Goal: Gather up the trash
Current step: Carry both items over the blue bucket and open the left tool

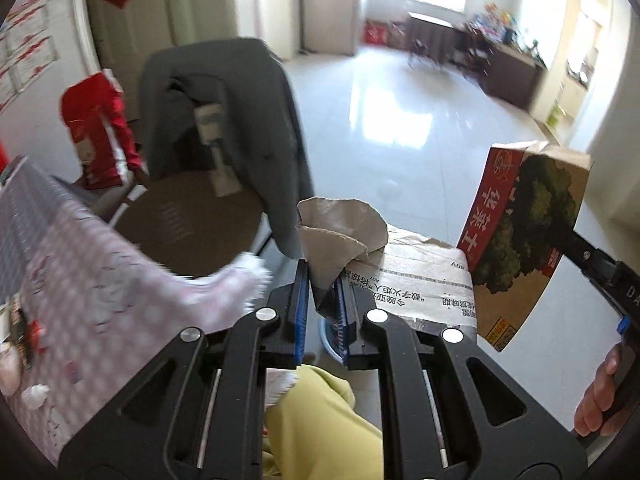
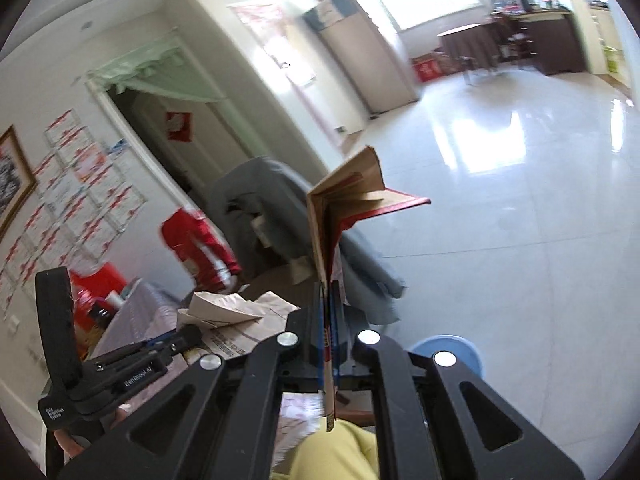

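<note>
My left gripper [image 1: 323,296] is shut on a torn piece of brown cardboard [image 1: 340,232] and holds it up in the air; the piece also shows in the right wrist view [image 2: 224,308]. My right gripper [image 2: 329,304] is shut on a flattened red and green printed carton [image 2: 348,204], seen edge-on. The same carton [image 1: 524,236] appears at the right of the left wrist view, held by the right gripper's fingers [image 1: 580,252]. A blue bin [image 2: 446,350] stands on the floor below both grippers, and its rim peeks between my left fingers [image 1: 330,340].
A chair draped with a grey jacket [image 1: 240,128] stands ahead. A table with a pink patterned cloth [image 1: 80,264] is at the left, with crumpled paper [image 1: 36,394] on it. A red bag [image 1: 100,128] sits behind. Glossy white floor [image 1: 400,120] stretches to the right.
</note>
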Demonstrator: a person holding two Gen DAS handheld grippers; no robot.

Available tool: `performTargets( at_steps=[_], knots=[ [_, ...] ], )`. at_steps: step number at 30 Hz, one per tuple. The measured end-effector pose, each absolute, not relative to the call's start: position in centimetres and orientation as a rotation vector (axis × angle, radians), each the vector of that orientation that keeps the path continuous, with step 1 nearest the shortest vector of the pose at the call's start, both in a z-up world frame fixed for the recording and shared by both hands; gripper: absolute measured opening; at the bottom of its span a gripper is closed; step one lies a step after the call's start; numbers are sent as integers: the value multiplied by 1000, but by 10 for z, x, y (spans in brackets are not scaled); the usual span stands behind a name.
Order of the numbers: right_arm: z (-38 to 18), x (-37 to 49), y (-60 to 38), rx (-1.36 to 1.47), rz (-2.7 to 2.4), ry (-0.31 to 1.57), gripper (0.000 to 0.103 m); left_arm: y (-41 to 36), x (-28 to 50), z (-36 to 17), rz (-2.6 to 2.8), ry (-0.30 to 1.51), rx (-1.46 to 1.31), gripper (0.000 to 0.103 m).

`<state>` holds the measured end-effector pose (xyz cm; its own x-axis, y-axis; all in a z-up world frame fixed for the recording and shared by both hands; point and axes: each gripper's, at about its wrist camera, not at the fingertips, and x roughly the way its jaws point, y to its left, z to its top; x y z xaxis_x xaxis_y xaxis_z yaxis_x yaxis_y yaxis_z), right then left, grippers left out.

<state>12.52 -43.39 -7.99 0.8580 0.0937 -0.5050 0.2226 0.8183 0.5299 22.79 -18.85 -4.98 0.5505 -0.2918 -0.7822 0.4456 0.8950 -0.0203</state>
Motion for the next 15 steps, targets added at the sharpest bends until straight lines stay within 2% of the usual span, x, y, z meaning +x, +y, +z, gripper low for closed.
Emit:
performTargets(
  at_steps=[11,12,13,14,15],
  knots=[
    [-134,115,-491,703,-211,620,3,-260,261,-120,-503,1038,305,16],
    [-137,117,-493,708,-215,627,3,-263,263,-125,-515,1047,317,25],
    [-140,117,-494,710,-220,635,3,-266,267,-134,-509,1065,343,49],
    [-144,118,-496,713,-224,642,3,-267,270,-139,-506,1071,350,61],
    [-146,119,-497,714,-227,647,3,-269,272,-144,-505,1063,349,64]
  ],
)
